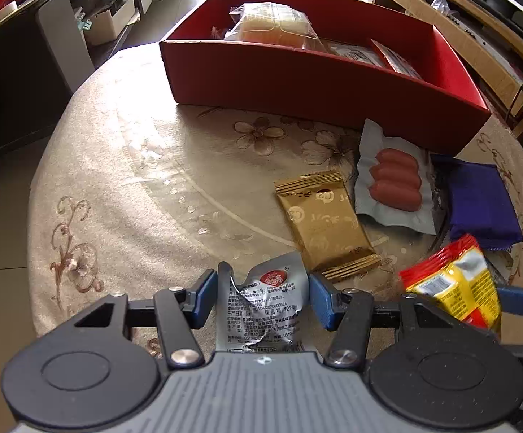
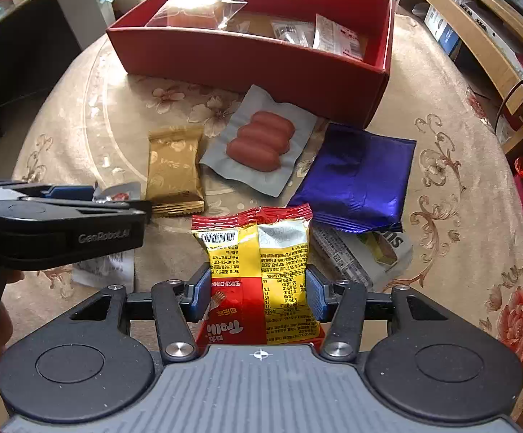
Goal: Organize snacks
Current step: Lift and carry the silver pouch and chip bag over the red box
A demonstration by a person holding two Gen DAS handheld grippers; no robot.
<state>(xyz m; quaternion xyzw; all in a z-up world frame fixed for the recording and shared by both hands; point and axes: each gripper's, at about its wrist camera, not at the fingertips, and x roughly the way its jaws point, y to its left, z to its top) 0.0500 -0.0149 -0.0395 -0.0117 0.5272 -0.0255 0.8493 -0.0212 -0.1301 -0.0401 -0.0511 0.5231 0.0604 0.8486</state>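
Note:
My left gripper is shut on a crumpled silver snack packet, held above the round table. My right gripper is shut on a red and yellow snack bag, which also shows at the right of the left wrist view. A red cardboard box stands at the far side of the table with a clear-wrapped cake and small packets inside. On the cloth lie a gold packet, a vacuum-packed sausage pack and a blue packet.
The table has a beige flowered cloth. A white printed wrapper lies under the blue packet. The left gripper body sits at the left of the right wrist view. Wooden shelves stand to the right, dark furniture to the left.

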